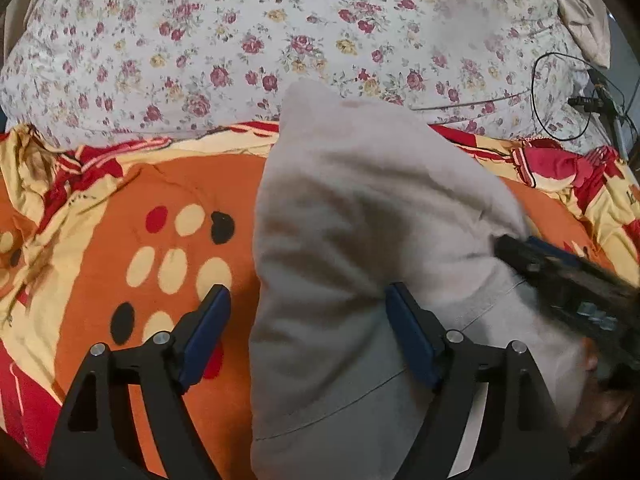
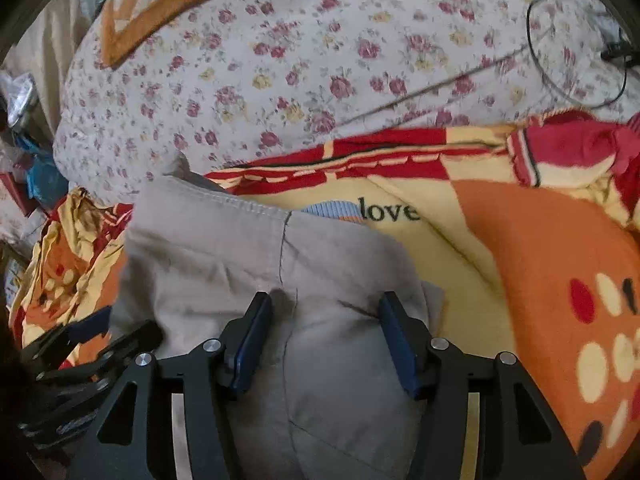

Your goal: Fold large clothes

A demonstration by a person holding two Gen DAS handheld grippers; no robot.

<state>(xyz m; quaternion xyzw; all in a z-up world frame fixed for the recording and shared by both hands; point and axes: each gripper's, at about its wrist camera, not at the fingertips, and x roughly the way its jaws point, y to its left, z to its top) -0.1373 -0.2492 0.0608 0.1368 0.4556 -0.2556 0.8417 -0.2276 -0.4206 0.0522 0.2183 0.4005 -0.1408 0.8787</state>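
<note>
The biggest thing here is the flowered sheet, white with little red and yellow roses. It is puffy and fills the far side, past the orange blanket. That blanket is soft and fuzzy, with cream, red and black ovals and a red and yellow edge. There is open orange blanket to the left of the gray clothes and more to the right of them, so I have room on both sides.

The gray clothes lie in the middle of the orange blanket. They are smooth cloth with stitched seams. They look folded over into a thick, rounded pile, with one corner sticking up toward the flowered sheet. The word "love" is printed on the yellow part of the blanket, just past the gray clothes.

A thin black cable makes a loop on the flowered sheet, far to the right.

My left gripper is spread wide. One blue pad is over the orange blanket and the other sits against the gray clothes. It pinches nothing. My right gripper has its fingers apart over the gray clothes, with cloth bulging between the blue pads. I cannot tell if the pads squeeze it.
</note>
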